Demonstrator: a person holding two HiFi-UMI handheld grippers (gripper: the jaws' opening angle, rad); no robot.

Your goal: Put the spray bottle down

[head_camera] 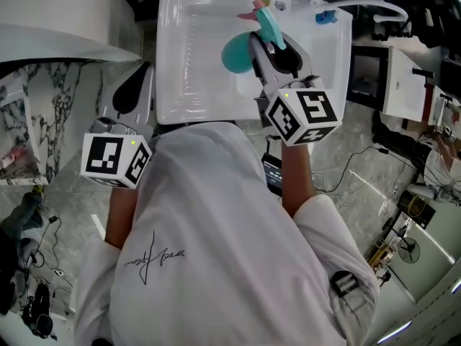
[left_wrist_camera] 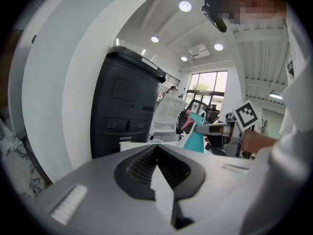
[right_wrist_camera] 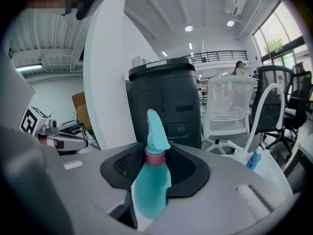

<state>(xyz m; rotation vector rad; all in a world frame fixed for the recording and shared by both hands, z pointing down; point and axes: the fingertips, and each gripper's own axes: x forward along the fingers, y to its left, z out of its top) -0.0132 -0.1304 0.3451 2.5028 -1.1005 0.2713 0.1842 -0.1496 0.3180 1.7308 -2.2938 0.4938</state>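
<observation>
The spray bottle, teal with a pink collar, is seen clamped between the jaws of the right gripper, the pads pressed on either side of its body just below the collar. In the head view it is held at the upper centre of the frame, over the white tray. Whether its base is touching the tray cannot be told. In the right gripper view the nozzle is pointed up at the centre of the frame, in front of a dark bin. A small blue bottle is seen at the lower right. The left gripper is held at the tray's left edge, its jaws brought together with nothing between them.
</observation>
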